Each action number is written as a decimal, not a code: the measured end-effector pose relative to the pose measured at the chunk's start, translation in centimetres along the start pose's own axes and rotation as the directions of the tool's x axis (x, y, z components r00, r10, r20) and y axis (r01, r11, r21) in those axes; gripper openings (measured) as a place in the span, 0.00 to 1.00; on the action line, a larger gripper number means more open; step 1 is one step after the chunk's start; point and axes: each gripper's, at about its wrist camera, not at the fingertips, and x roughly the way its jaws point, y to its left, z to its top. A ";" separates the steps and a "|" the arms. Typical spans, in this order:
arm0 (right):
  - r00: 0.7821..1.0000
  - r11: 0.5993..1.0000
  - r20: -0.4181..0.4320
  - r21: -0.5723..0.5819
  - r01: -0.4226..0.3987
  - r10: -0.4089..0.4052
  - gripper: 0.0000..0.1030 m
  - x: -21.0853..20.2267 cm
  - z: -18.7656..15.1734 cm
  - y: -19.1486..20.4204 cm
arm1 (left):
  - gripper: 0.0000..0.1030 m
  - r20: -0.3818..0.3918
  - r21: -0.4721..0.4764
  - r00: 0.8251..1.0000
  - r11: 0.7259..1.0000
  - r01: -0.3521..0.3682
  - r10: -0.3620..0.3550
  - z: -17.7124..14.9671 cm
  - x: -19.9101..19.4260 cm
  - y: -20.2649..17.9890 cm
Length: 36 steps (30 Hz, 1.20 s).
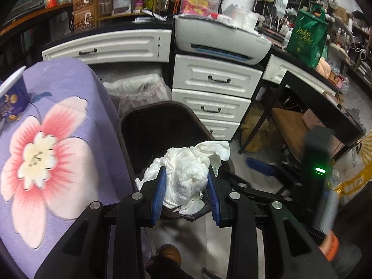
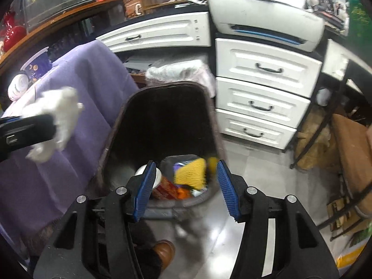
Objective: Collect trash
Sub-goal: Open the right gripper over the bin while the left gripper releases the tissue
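Left claw [image 1: 187, 190] clamps tissue wad [image 1: 188, 176] above bin [image 1: 162, 125] rim. Right claw [image 2: 184, 187] parted, empty, over bin holding yellow wrapper [image 2: 191, 173], cup [image 2: 157, 176]. Purple cloth [image 1: 58, 139] beside bin.

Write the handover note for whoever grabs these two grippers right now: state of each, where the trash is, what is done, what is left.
Left gripper: shut on the crumpled white tissue, held above the near rim of the dark bin.
Right gripper: open, nothing between its fingers, poised over the bin's mouth.
In the bin: a yellow wrapper, a white cup and an orange-red packet.
The purple flowered cloth still carries a blue tub and a white bowl.
Done: some trash is binned.
Left: release the tissue into the bin, then check the cloth for more trash.
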 end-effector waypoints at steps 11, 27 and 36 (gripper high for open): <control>0.998 0.996 0.029 0.071 0.049 -0.051 0.53 -4.6 -2.2 -3.6 | 0.33 -0.071 0.021 0.997 0.999 -0.027 0.028 0.1 5.0 -0.9; 0.998 0.990 0.041 0.129 0.049 -0.055 0.53 -6.3 -3.2 -5.1 | 0.43 -0.119 0.030 0.989 0.996 -0.078 0.081 0.7 10.0 -1.0; 0.997 0.990 0.043 0.129 0.057 -0.063 0.53 -6.5 -3.2 -5.0 | 0.73 -0.055 0.003 0.998 0.999 -0.042 0.042 1.2 7.6 -1.3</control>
